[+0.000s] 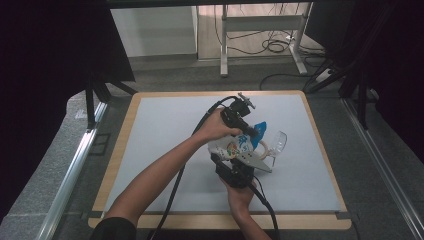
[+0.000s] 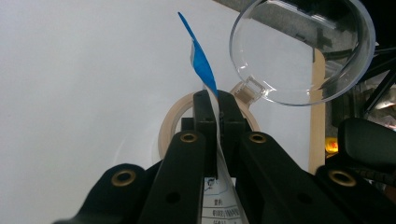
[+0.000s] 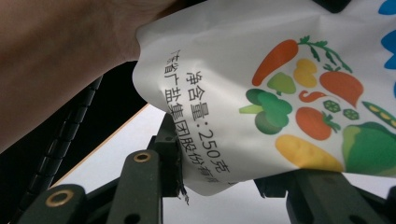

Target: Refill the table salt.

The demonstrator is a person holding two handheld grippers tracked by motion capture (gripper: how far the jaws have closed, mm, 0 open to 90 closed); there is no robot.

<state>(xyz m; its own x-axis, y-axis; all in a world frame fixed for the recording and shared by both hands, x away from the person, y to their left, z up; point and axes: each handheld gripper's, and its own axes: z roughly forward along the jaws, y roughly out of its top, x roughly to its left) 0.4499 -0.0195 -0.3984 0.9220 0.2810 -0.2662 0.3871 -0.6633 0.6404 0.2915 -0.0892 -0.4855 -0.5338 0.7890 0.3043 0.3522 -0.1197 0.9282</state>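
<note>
White printed pouch (image 3: 280,93) pinched between left tongs (image 2: 214,100) and right tongs (image 3: 224,182).

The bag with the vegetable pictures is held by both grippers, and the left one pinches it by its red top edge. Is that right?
Not quite: the top edge is blue, not red. The left gripper view shows the left gripper shut on the blue strip of the bag. The rest holds: the right gripper clamps the bag's lower end, as the right gripper view shows.

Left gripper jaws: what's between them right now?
In the left gripper view, the bag's thin top edge runs up between the left gripper's shut jaws, its blue tip sticking out above. Beyond sit a tape roll and a clear lid.
</note>
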